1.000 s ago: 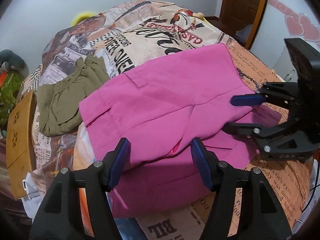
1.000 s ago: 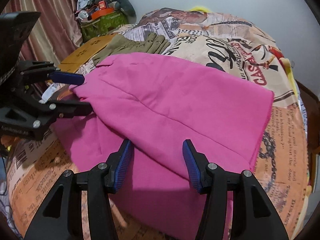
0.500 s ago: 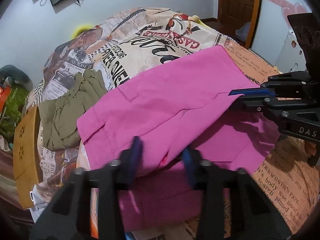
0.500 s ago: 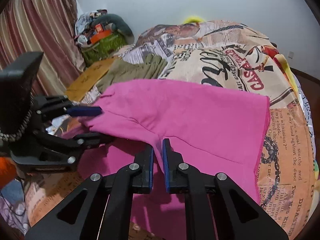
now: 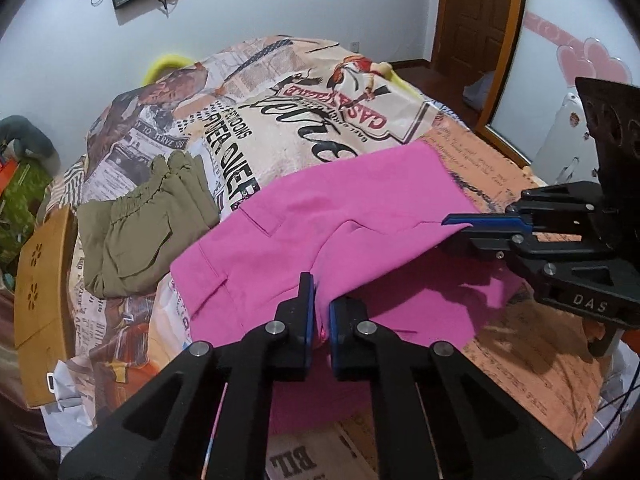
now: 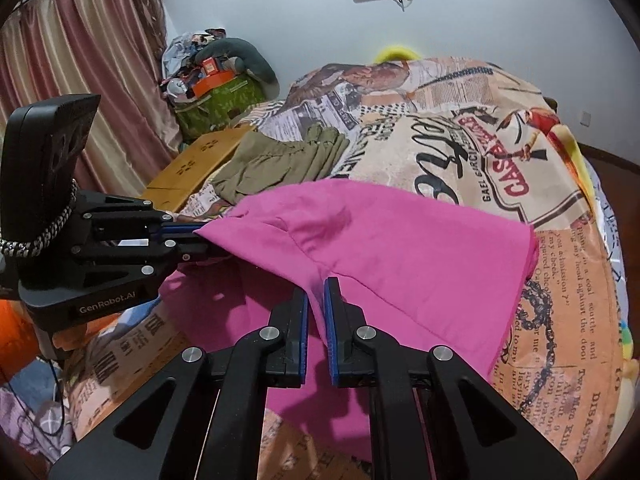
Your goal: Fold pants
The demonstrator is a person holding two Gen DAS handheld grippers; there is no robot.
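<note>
Both sets of jaws are clenched on pink cloth. The left gripper (image 5: pixel 322 300) pinches a raised ridge of the pink pants (image 5: pixel 360 216) and the right gripper (image 6: pixel 316 300) nips a fold at the pants' near edge. The pants drape lifted over the newspaper-print bedspread (image 5: pixel 280 120). At ten o'clock lie folded olive pants (image 5: pixel 140 224), touching a wooden board (image 5: pixel 40 292) at nine.

pink pants (image 5: pixel 352 236) | plain bright pink fabric, pocket seams showing | partly folded, upper layer lifted at its near edge over a flat lower layer | lying on the bed, just beside olive garment
</note>
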